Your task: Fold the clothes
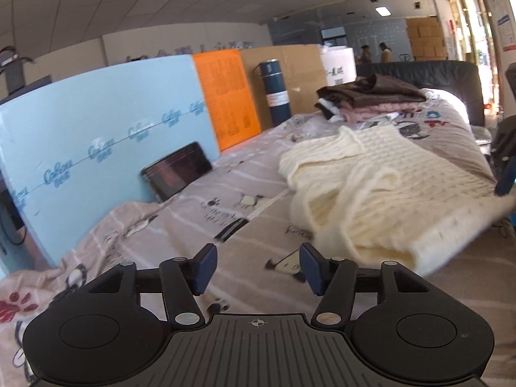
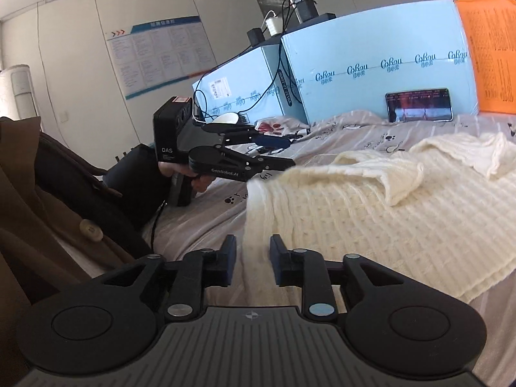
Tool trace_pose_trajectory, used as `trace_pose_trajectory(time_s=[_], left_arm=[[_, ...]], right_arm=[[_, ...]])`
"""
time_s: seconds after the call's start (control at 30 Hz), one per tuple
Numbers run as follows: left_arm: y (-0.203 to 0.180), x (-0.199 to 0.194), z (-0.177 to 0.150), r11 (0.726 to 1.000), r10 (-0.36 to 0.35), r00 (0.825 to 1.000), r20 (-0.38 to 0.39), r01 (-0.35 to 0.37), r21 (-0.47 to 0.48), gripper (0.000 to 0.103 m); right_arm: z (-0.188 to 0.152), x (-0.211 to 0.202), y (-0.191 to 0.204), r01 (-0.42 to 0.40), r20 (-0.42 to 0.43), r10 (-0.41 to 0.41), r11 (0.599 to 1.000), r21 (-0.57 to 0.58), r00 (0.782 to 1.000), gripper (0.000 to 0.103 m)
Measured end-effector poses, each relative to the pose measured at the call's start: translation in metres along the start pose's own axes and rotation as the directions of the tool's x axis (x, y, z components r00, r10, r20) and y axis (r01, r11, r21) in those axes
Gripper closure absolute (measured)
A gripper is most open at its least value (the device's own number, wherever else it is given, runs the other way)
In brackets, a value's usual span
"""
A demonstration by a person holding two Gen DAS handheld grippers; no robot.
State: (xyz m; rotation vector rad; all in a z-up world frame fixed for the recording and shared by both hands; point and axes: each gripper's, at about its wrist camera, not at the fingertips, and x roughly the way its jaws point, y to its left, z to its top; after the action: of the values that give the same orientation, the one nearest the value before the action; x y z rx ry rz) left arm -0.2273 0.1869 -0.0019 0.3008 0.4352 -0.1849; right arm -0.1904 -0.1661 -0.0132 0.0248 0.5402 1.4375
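Cream knitted sweater (image 2: 371, 206) lies rumpled on the bed (image 1: 200, 193), its edge apparently between the parted fingers of the right tool (image 2: 252, 259), while the left tool (image 1: 258, 266) hovers level, wide open, holding nothing.

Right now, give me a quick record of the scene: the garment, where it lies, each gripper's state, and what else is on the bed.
garment: cream cable-knit sweater, rumpled, not yet folded
surface: bed with beige cartoon-print sheet
left gripper: open, nothing between the fingers, beside the sweater
right gripper: open, at the sweater's near edge, not gripping
pile: brown and pink folded clothes at the far end of the bed
propped item: black phone leaning on the light blue foam board
also: dark blue cylindrical flask by the cardboard
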Motion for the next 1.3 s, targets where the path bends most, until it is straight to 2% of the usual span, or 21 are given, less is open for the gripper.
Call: trace_pose_trajectory(time_s=[0.03, 0.07, 0.17, 0.23, 0.3, 0.4, 0.5, 0.57, 0.63, 0.67, 0.77, 0.83, 0.87, 0.93, 0.97, 1.0, 1.07, 1.13, 1.2, 1.23, 1.3], left_arm=[[0.007, -0.002, -0.002, 0.999, 0.044, 0.999, -0.005, -0.044, -0.019, 0.039], [0.012, -0.003, -0.002, 0.996, 0.082, 0.997, -0.002, -0.082, -0.042, 0.037], [0.025, -0.005, 0.010, 0.979, 0.162, 0.986, 0.050, -0.154, -0.130, 0.023], [0.027, -0.001, 0.024, 0.974, 0.161, 0.984, 0.080, -0.145, -0.176, 0.015], [0.027, 0.011, 0.041, 0.971, 0.117, 0.988, 0.101, -0.092, -0.222, 0.012], [0.021, 0.039, 0.069, 0.959, 0.006, 0.994, 0.109, 0.025, -0.281, 0.012], [0.006, 0.076, 0.089, 0.949, -0.109, 0.991, 0.073, 0.125, -0.288, 0.012], [-0.011, 0.099, 0.097, 0.962, -0.154, 0.988, 0.021, 0.155, -0.224, 0.012], [-0.027, 0.113, 0.098, 0.973, -0.174, 0.984, -0.031, 0.167, -0.157, 0.012], [-0.031, 0.117, 0.096, 0.974, -0.185, 0.982, -0.044, 0.177, -0.143, 0.012], [-0.029, 0.117, 0.089, 0.971, -0.195, 0.980, -0.051, 0.185, -0.153, 0.012], [-0.024, 0.118, 0.089, 0.973, -0.162, 0.986, -0.046, 0.152, -0.174, 0.012], [-0.022, 0.119, 0.090, 0.975, -0.150, 0.988, -0.046, 0.140, -0.175, 0.012], [-0.024, 0.119, 0.095, 0.967, -0.200, 0.979, -0.033, 0.192, -0.165, 0.012], [-0.027, 0.120, 0.098, 0.957, -0.249, 0.968, -0.025, 0.242, -0.162, 0.011], [-0.034, 0.122, 0.102, 0.942, -0.305, 0.952, -0.020, 0.298, -0.152, 0.008], [-0.061, 0.129, 0.113, 0.935, -0.351, 0.936, -0.035, 0.348, -0.073, 0.006], [-0.097, 0.141, 0.124, 0.937, -0.340, 0.938, -0.069, 0.344, 0.057, 0.006], [-0.124, 0.158, 0.131, 0.925, -0.332, 0.939, -0.095, 0.343, 0.163, 0.006], [-0.133, 0.168, 0.133, 0.916, -0.333, 0.936, -0.112, 0.350, 0.196, 0.006], [-0.136, 0.191, 0.136, 0.921, -0.315, 0.937, -0.150, 0.340, 0.192, 0.006]], right_arm=[[0.000, -0.003, 0.000, -0.004, 0.012, 0.004, 1.000, 0.003, 1.000, 0.058], [0.002, -0.009, -0.001, 0.016, 0.047, -0.015, 1.000, -0.006, 0.999, 0.045], [0.006, -0.030, -0.007, 0.092, 0.160, -0.090, 0.996, -0.006, 0.983, 0.035], [0.009, -0.043, -0.018, 0.195, 0.228, -0.197, 0.980, 0.033, 0.953, 0.025], [0.011, -0.050, -0.035, 0.338, 0.262, -0.353, 0.936, 0.101, 0.898, 0.022], [0.012, -0.056, -0.072, 0.512, 0.238, -0.572, 0.815, 0.271, 0.785, 0.022], [0.012, -0.062, -0.107, 0.593, 0.180, -0.713, 0.675, 0.438, 0.678, 0.022], [0.012, -0.062, -0.123, 0.644, 0.147, -0.782, 0.591, 0.486, 0.606, 0.022], [0.013, -0.059, -0.138, 0.683, 0.102, -0.832, 0.512, 0.521, 0.546, 0.022], [0.013, -0.058, -0.148, 0.686, 0.079, -0.843, 0.485, 0.542, 0.533, 0.022], [0.013, -0.058, -0.176, 0.662, 0.028, -0.835, 0.456, 0.595, 0.550, 0.024], [0.017, -0.055, -0.190, 0.658, -0.002, -0.829, 0.442, 0.610, 0.559, 0.031], [0.020, -0.053, -0.195, 0.660, -0.009, -0.828, 0.440, 0.609, 0.561, 0.039], [0.024, -0.048, -0.201, 0.657, -0.020, -0.817, 0.448, 0.607, 0.576, 0.049], [0.025, -0.046, -0.203, 0.653, -0.023, -0.809, 0.456, 0.605, 0.587, 0.055], [0.026, -0.044, -0.204, 0.653, -0.023, -0.809, 0.457, 0.603, 0.588, 0.057], [0.026, -0.042, -0.205, 0.646, -0.020, -0.804, 0.463, 0.606, 0.595, 0.064], [0.024, -0.042, -0.207, 0.626, -0.014, -0.790, 0.475, 0.618, 0.613, 0.070], [0.023, -0.044, -0.208, 0.609, -0.008, -0.781, 0.480, 0.632, 0.624, 0.073], [0.022, -0.045, -0.208, 0.602, -0.004, -0.779, 0.482, 0.637, 0.627, 0.074], [0.021, -0.045, -0.208, 0.590, 0.002, -0.772, 0.487, 0.645, 0.635, 0.076]])
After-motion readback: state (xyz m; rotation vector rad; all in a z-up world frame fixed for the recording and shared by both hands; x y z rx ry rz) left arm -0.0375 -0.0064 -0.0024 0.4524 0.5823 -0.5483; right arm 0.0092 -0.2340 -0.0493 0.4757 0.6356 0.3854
